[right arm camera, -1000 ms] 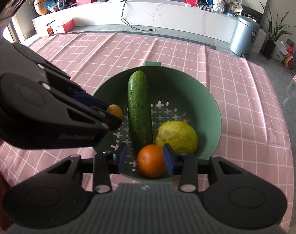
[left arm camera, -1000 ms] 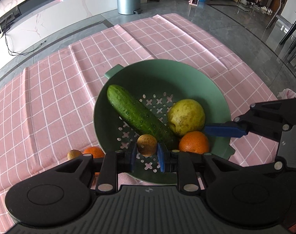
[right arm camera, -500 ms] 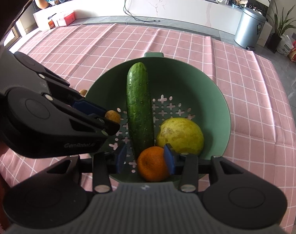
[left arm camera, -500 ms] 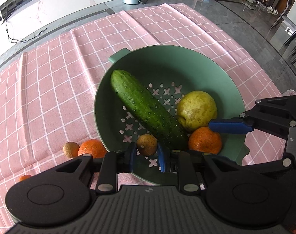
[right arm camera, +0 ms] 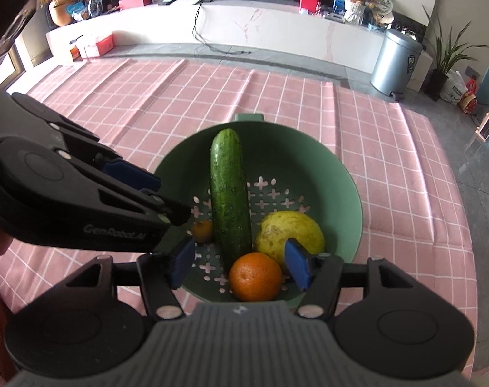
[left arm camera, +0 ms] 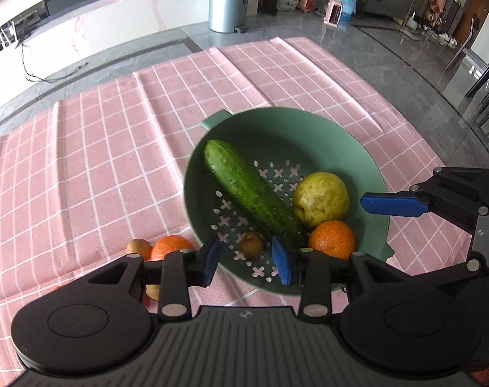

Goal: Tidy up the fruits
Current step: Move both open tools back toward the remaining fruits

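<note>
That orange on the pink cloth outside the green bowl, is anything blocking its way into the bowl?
The orange lies beside the bowl's wall, so it must clear the rim. The open left gripper hangs just above that edge. Inside, there is bare floor left of the cucumber.

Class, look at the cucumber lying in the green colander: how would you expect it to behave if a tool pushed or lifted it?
The cucumber looks stiff, so it would likely lift as one piece. Its round, long body may roll sideways on the colander slope, though the pear beside it could block that. Its glossy, bumpy skin suggests some slipperiness.
</note>
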The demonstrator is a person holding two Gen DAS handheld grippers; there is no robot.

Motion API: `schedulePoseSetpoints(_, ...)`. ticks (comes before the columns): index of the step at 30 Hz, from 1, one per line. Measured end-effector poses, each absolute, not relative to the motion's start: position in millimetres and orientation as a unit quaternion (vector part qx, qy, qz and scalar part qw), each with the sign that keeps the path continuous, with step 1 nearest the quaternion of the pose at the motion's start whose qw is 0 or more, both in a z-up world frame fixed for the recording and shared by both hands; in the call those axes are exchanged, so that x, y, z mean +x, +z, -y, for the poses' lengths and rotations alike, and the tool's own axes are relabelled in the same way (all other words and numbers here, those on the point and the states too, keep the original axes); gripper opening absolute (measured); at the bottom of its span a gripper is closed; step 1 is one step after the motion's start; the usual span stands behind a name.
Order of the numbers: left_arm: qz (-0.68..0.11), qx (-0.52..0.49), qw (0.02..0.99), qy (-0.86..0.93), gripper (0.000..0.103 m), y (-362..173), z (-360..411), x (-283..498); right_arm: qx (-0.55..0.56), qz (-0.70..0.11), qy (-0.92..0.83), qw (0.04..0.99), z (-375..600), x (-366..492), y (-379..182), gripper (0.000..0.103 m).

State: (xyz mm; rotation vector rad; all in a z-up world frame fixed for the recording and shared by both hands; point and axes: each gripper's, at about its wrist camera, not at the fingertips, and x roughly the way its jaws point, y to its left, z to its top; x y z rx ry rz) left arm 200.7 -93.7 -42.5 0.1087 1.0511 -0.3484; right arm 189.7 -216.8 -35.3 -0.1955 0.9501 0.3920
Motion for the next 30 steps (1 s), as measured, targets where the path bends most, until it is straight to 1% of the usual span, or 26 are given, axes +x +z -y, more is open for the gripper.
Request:
schedulePoseSetpoints(3,-0.481,0.057,0.862,-0.151,0.049,-31.7,82.9,190.6,-0.081,-0.443,0.183,0.874,213.3,181.7,-29.9,0.060)
schedulePoseSetpoints(6,-0.464,0.060,0.873,-0.135,0.051,-21.0,69.7,182.0,-0.061,-0.423,0.177,0.887,208.3,170.9,-25.0,0.070)
schedulePoseSetpoints(13,-0.425,0.085,0.896,-0.099,0.051,-4.1,37.2,162.5,0.004,-0.405,0.171,0.898,188.3,151.3,-22.2,0.070)
schedulePoseSetpoints(19,-0.403,0.129,0.905,-0.047,0.051,-1.5,10.9,151.2,-0.005,-0.387,0.172,0.906,160.4,138.2,-23.8,0.070)
schedulePoseSetpoints(21,-0.381,0.121,0.916,-0.041,0.051,-0.2,-0.5,146.9,0.009,-0.380,0.175,0.908,153.3,135.2,-24.7,0.070)
schedulePoseSetpoints(23,-0.379,0.101,0.919,-0.037,0.052,0.2,-11.3,146.4,0.025,-0.376,0.177,0.909,146.5,133.2,-25.2,0.070)
schedulePoseSetpoints(24,-0.382,0.086,0.919,-0.035,0.053,0.3,-18.8,145.5,0.027,-0.375,0.178,0.909,142.0,132.1,-25.7,0.070)
schedulePoseSetpoints(26,-0.387,0.062,0.919,-0.033,0.060,-0.9,-29.7,145.2,0.022,-0.371,0.186,0.910,131.6,130.5,-27.4,0.070)
schedulePoseSetpoints(30,-0.384,0.039,0.922,-0.018,0.062,-4.4,-47.0,141.1,0.006,-0.363,0.200,0.910,111.7,125.7,-33.8,0.070)
